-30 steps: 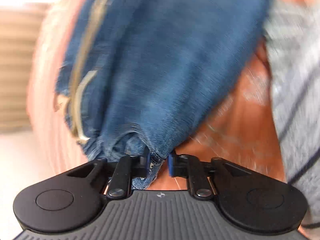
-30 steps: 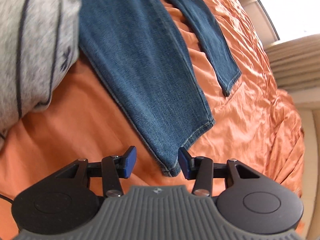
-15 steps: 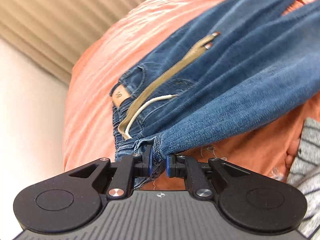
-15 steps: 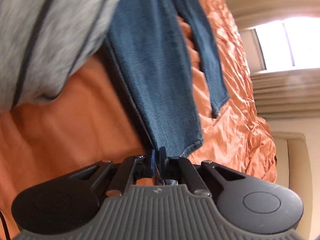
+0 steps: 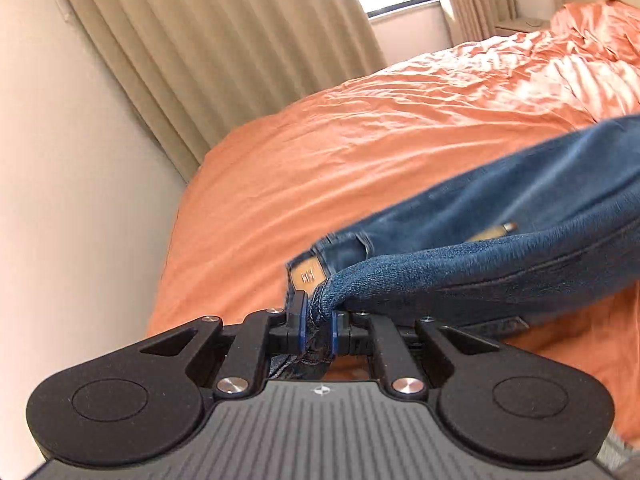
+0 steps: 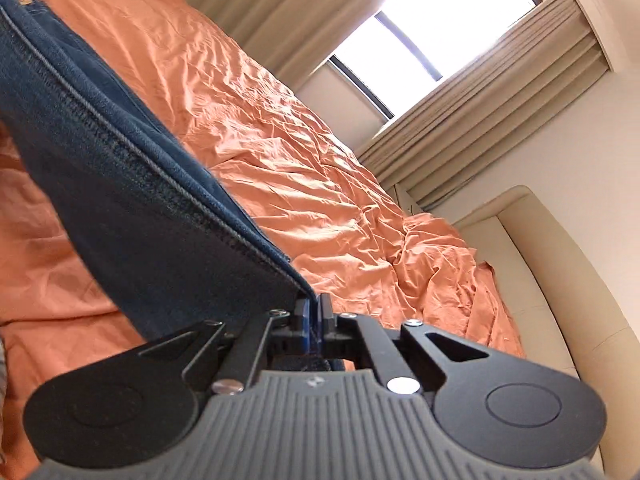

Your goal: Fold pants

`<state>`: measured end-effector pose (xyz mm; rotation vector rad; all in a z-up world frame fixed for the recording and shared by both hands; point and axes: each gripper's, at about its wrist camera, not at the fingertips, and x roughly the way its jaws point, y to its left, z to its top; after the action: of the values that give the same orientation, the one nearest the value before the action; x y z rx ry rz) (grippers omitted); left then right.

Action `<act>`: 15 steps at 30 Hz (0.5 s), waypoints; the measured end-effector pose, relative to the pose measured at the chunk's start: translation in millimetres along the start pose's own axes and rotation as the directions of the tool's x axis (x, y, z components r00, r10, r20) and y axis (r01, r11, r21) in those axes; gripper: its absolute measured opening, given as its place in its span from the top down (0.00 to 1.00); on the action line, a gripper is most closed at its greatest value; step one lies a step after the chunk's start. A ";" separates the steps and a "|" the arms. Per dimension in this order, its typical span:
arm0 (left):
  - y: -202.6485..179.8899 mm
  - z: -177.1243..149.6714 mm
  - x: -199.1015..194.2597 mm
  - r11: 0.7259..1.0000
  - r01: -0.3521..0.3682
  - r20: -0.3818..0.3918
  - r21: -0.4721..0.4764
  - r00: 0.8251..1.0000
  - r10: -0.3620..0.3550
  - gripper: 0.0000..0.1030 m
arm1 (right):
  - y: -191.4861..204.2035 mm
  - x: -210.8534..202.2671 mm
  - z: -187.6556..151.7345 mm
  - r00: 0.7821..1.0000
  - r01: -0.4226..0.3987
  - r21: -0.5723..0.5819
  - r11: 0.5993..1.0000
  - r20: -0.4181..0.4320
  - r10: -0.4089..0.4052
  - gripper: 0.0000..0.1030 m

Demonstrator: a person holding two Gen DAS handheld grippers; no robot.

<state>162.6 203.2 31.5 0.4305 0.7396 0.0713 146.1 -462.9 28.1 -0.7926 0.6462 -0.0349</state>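
Note:
The pants are blue jeans (image 5: 500, 248) with a tan waist patch (image 5: 306, 276). My left gripper (image 5: 318, 320) is shut on the waistband edge and holds it just above the orange bed cover (image 5: 320, 152). In the right wrist view the jeans (image 6: 132, 184) stretch taut from the upper left down to my right gripper (image 6: 314, 320), which is shut on the hem of a leg. The lifted leg hangs above the bed cover (image 6: 300, 168). The rest of the jeans is out of view.
Beige curtains (image 5: 208, 60) and a window (image 6: 432, 24) stand behind the bed. A cream padded headboard (image 6: 560, 280) runs along the right. A white wall (image 5: 60, 200) is at the left. A bit of grey striped cloth (image 5: 624, 456) shows at the lower right corner.
My right gripper shut on the leg hem and lifted it off the bed. Both grippers rose and tilted up, pulling the jeans taut. The grey striped garment left the views.

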 end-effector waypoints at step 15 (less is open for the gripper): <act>-7.1 100.0 193.9 0.998 -0.012 -0.200 0.054 0.980 0.023 0.88 | 26.1 277.8 96.3 0.978 -0.064 -0.046 0.997 -0.203 0.053 1.00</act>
<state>372.2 202.4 -29.4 0.4841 0.9378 0.1132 418.4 -454.9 -85.5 -0.8262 0.8651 -0.0455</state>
